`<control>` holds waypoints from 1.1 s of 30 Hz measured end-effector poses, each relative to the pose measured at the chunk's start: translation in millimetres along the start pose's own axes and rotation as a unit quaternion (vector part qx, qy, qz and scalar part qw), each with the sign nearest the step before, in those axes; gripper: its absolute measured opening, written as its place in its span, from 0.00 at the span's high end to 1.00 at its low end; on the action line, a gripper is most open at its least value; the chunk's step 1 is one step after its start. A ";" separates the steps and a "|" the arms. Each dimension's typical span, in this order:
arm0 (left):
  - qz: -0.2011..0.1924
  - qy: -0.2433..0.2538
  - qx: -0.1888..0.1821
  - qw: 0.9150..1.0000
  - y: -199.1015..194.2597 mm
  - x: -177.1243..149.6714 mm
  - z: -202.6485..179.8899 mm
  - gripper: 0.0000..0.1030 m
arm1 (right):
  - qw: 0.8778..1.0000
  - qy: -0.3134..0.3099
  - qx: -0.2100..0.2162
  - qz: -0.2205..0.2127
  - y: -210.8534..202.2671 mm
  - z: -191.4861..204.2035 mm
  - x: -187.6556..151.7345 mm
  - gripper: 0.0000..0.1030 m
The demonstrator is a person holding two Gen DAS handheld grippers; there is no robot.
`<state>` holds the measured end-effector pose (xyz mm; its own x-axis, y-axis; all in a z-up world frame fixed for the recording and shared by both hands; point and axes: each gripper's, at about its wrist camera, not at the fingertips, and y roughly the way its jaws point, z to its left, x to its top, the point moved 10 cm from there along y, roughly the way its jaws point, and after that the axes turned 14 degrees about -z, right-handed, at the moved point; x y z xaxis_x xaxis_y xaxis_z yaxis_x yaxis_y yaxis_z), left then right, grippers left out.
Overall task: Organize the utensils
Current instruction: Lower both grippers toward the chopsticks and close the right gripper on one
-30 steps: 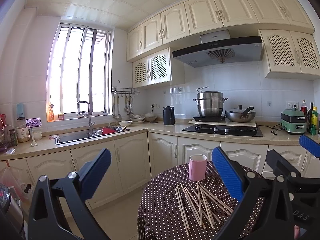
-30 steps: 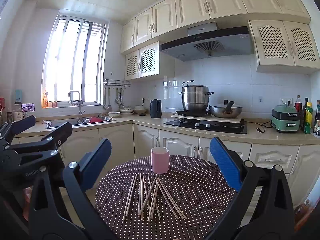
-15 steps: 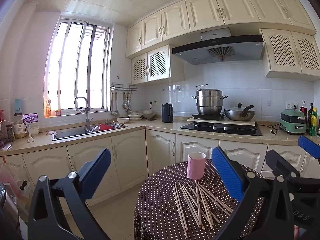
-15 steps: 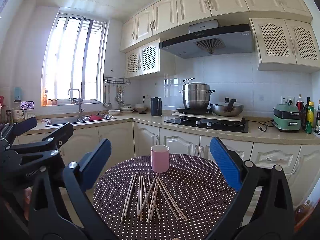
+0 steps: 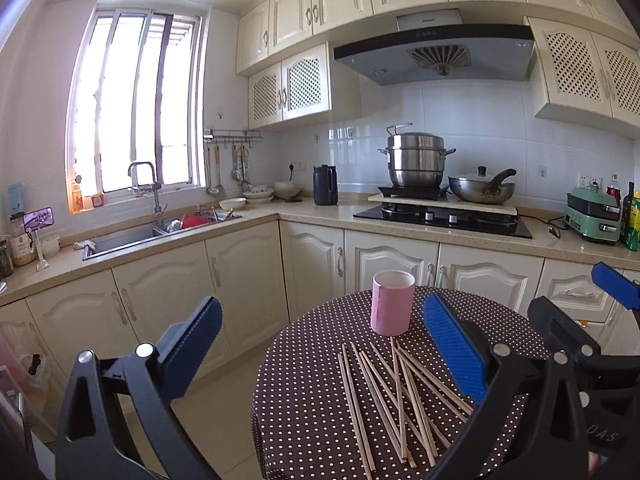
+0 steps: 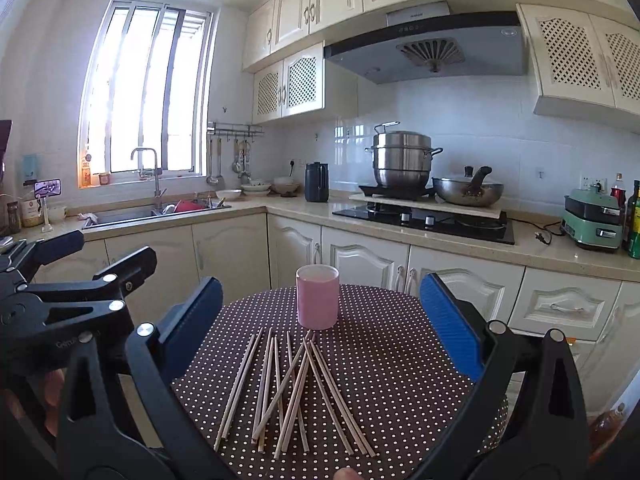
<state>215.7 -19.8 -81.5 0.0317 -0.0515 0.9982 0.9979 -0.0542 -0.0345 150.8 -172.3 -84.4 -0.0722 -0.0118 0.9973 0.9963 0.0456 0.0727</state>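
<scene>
Big kitchen with cream wooden cupboards (image 6: pixel 236 248) all along the walls, and a bright barred window (image 6: pixel 144 96) above a steel sink (image 5: pixel 124 238). Grey slanted cooker hood (image 6: pixel 428 46) up high over a black glass stove top (image 6: pixel 424 220). On the stove, a tall shiny steel steamer pot (image 6: pixel 402 158), and just beside it a wide steel wok with a lid and black handle (image 6: pixel 468 190). Near the corner of the counter, a dark blue kettle jug (image 6: pixel 317 182). Far along the counter, a small green electric cooker (image 6: pixel 592 220).

In front, a round table with a brown white-dotted cloth (image 6: pixel 404 360). Near the table's far edge, a pink round cup standing upright (image 6: pixel 318 297). Just in front of the cup, a loose bunch of thin light wooden chopsticks (image 6: pixel 292 388), flat on the cloth, some crossed over others, far ends near the cup's foot.

Above the near side of the table, the right gripper with black arms and blue pads (image 6: pixel 320 324), fingers spread wide apart, nothing between them. Beside it, off past the table's edge, the left gripper, same black and blue (image 5: pixel 324 348), also spread wide and holding nothing. Both well apart from the chopsticks, touching none.
</scene>
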 end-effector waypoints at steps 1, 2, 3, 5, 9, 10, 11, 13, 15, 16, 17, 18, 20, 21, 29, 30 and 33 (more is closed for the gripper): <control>0.012 -0.001 -0.004 1.000 8.3 -6.4 -1.9 0.04 | 1.000 0.001 0.001 0.010 6.4 -2.2 -5.8 0.06; 0.023 -0.001 -0.006 1.000 16.2 -13.1 -3.5 0.04 | 1.000 0.002 0.001 0.021 12.9 -4.0 -12.1 0.06; 0.032 0.001 -0.007 0.999 23.4 -20.5 -4.8 0.04 | 0.999 0.001 0.003 0.032 19.6 -5.1 -18.8 0.06; 0.056 0.005 -0.014 0.998 39.4 -35.9 -8.2 0.04 | 0.999 -0.001 0.005 0.054 32.2 -8.3 -32.9 0.06; 0.113 0.013 -0.017 0.993 74.3 -72.3 -8.5 0.04 | 0.994 0.006 0.008 0.107 60.4 -16.2 -64.7 0.06; 0.131 0.013 -0.020 0.991 83.5 -83.8 -7.4 0.04 | 0.993 0.005 0.007 0.118 66.7 -18.8 -72.8 0.06; 0.150 0.011 -0.022 0.988 92.5 -95.4 -5.6 0.04 | 0.991 0.003 0.006 0.134 73.9 -22.3 -82.6 0.06; 0.185 0.008 -0.028 0.982 110.2 -119.1 -0.4 0.04 | 0.986 0.004 0.010 0.165 87.4 -27.7 -102.2 0.06; 0.222 0.011 -0.024 0.975 124.5 -143.3 7.6 0.05 | 0.981 0.003 0.014 0.194 99.2 -34.2 -122.1 0.06; 0.240 0.015 -0.020 0.970 131.1 -155.7 11.8 0.07 | 0.978 -0.001 0.016 0.210 104.5 -37.3 -132.7 0.06; 0.259 0.018 -0.018 0.966 136.5 -167.9 15.7 0.13 | 0.974 -0.002 0.019 0.225 109.5 -40.1 -142.7 0.06; 0.278 0.015 -0.019 0.960 140.7 -179.4 18.7 0.19 | 0.971 -0.003 0.020 0.239 114.0 -42.9 -151.4 0.06; 0.310 -0.001 -0.031 0.950 148.4 -201.4 20.5 0.21 | 0.965 -0.004 0.025 0.261 121.0 -47.2 -166.8 0.06; 0.324 -0.002 -0.033 0.945 151.1 -209.8 20.9 0.22 | 0.961 -0.003 0.028 0.273 123.6 -49.3 -173.8 0.08; 0.362 0.025 -0.030 0.931 167.0 -245.2 9.7 0.22 | 0.941 0.026 0.058 0.333 133.7 -48.4 -208.7 0.15; 0.366 0.031 -0.026 0.930 168.8 -247.7 8.6 0.22 | 0.940 0.025 0.060 0.335 135.1 -47.6 -211.2 0.15; 0.365 0.026 -0.027 0.930 166.6 -250.6 6.1 0.22 | 0.937 0.016 0.065 0.343 138.3 -44.3 -217.2 0.15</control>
<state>374.4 -9.9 -337.1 0.6962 -0.1416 0.7037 0.7068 -0.0358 -0.7065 306.3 -207.6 -291.3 0.5874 0.0349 0.8085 0.7931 0.1740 -0.5837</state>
